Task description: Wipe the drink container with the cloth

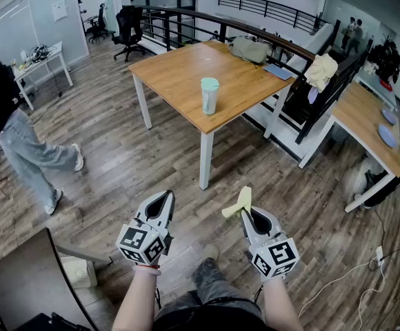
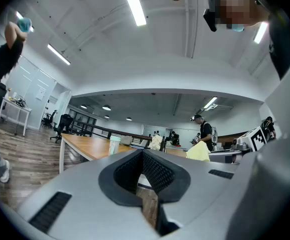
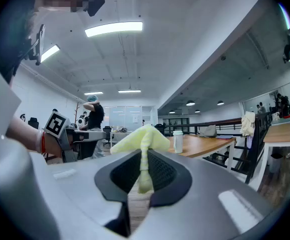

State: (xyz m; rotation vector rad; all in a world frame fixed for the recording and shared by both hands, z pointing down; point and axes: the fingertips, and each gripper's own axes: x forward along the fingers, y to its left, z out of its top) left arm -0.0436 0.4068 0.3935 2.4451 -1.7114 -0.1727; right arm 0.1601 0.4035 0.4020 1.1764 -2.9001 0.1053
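The drink container (image 1: 209, 95) is a pale cup with a mint-green lid, upright near the front edge of a wooden table (image 1: 179, 74); it also shows small and far off as the cup (image 2: 114, 145) and the cup (image 3: 178, 141). A pale yellow cloth (image 1: 238, 203) is pinched in my right gripper (image 1: 247, 212), which is shut on it; the cloth (image 3: 142, 144) sticks up between the jaws. My left gripper (image 1: 164, 202) is shut with nothing in it, jaws closed together. Both grippers are held level over the floor, well short of the table.
A person (image 1: 14, 129) stands on the wood floor at the left. A bag (image 1: 250, 49) and a tablet (image 1: 278, 71) lie on the table's far side. A dark chair with clothes (image 1: 322, 71) and a second table (image 1: 365, 119) stand to the right.
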